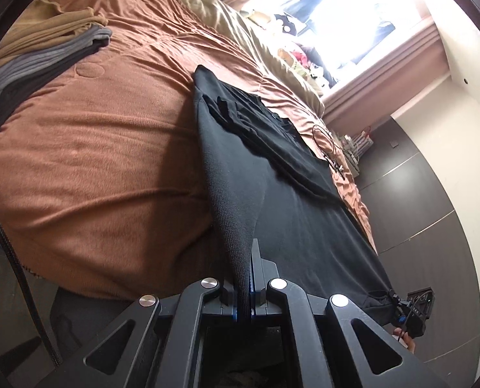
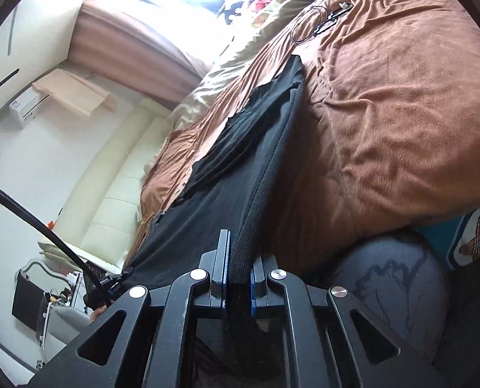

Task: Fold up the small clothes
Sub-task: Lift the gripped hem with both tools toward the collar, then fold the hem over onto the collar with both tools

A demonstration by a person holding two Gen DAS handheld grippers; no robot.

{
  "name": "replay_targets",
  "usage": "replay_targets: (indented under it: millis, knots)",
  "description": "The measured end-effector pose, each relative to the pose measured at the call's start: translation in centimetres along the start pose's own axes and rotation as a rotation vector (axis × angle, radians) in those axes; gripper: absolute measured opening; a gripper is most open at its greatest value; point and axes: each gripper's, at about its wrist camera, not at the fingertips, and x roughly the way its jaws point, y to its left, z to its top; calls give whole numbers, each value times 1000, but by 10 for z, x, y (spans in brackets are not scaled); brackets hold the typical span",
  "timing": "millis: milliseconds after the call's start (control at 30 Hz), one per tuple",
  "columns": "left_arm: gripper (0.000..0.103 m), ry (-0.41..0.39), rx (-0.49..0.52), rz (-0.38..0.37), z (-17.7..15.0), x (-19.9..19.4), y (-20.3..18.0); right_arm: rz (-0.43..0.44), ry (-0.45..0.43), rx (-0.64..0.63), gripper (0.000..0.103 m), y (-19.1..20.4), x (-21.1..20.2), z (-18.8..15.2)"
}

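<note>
A black garment [image 1: 272,187] stretches from the brown bedspread [image 1: 88,161] toward me, its near hem lifted off the bed. My left gripper [image 1: 248,271] is shut on one corner of that ribbed hem. In the right wrist view the same black garment [image 2: 240,161] runs up the bed, and my right gripper [image 2: 238,258] is shut on the other hem corner. The right gripper [image 1: 398,307] also shows at the far corner in the left wrist view, and the left gripper [image 2: 117,279] shows small in the right wrist view. A sleeve lies folded over the garment's body.
A stack of folded clothes [image 1: 39,51] in tan, grey and black sits at the bed's far left. A black cable [image 1: 328,144] and small device lie on the bedspread near the pillows [image 1: 240,22]. A grey cushion [image 2: 391,278] sits below the bed's edge.
</note>
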Motion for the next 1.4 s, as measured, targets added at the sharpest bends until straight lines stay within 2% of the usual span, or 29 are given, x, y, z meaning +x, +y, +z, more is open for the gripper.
replay_targets:
  millis: [300,400,600,867,1167,1400]
  knots:
    - [4,-18,-2,-19,-23,-25,2,33,-9,-12,6,-2,-20,-28]
    - [4,-32,-13,-39,-29,-34,-1,72,-13,2,6,-3,-26,-33]
    - [4,-50,28,-61,-37,-54,-12,84,-21,-23,6,1,-36,-41]
    - [4,-83,53,-88,-42,-80,-26,145,-46,-43,6,9,-47,-46]
    - [4,-136,56,-115,-6,-81,-39,139,-80,-96,6,13,-42,-16]
    - [4,-147,63,-93,45,-54,-44,138,-125,-103,6,17,-19,38]
